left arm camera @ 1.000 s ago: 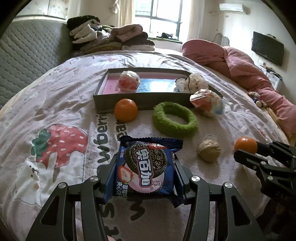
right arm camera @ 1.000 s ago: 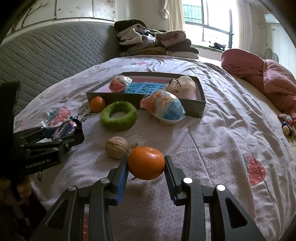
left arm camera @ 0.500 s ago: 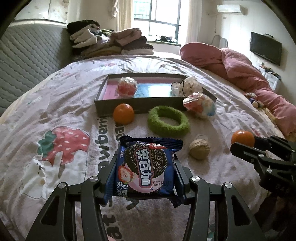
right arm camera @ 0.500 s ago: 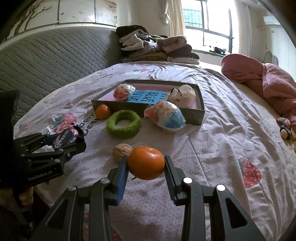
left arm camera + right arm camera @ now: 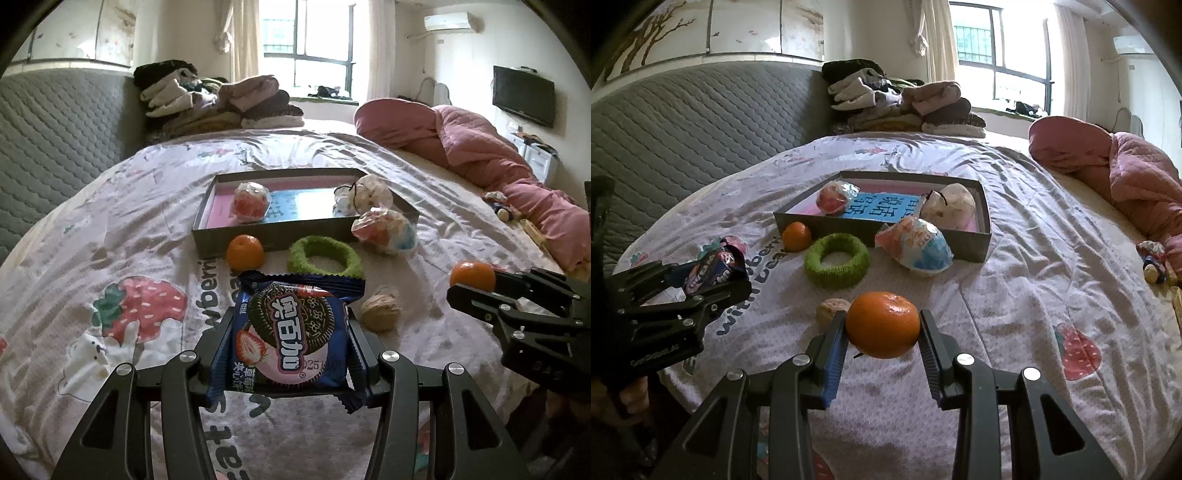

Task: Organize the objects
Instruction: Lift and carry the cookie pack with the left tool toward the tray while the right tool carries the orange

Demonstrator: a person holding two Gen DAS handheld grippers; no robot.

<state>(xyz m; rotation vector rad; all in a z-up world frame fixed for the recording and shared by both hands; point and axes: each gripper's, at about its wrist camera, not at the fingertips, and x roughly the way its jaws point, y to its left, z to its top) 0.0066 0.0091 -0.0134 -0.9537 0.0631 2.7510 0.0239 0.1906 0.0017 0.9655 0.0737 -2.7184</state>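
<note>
Left gripper (image 5: 291, 343) is clamped on the cookie pack (image 5: 293, 332), jaws pressing its two side edges, pack upright and facing me. Right gripper (image 5: 882, 332) is closed on an orange (image 5: 882, 324), held at its widest part, lifted clear of the bedsheet (image 5: 1015, 288).

Both loads are in the air at the near edge of the bed; the box (image 5: 273, 236) lies well ahead, open top, near wall facing me. Already inside: a wrapped red item (image 5: 251, 201) at left and a pale pouch (image 5: 365, 192) at right. The middle floor of the box looks free.

Loose on the sheet: second orange (image 5: 245, 252) touching the box wall, green ring (image 5: 325, 256), walnut (image 5: 380, 312), plastic-wrapped snack (image 5: 384, 230) leaning at the box's right corner.

My judgement: the step in hand is carrying both items to the box.
- Raise each load above the near wall before crossing it; the ring and walnut sit in the path.
- Aim the orange at the middle, low release so it does not roll.
- Lay the pack flat, left of centre.
- Keep the arms apart on approach.
</note>
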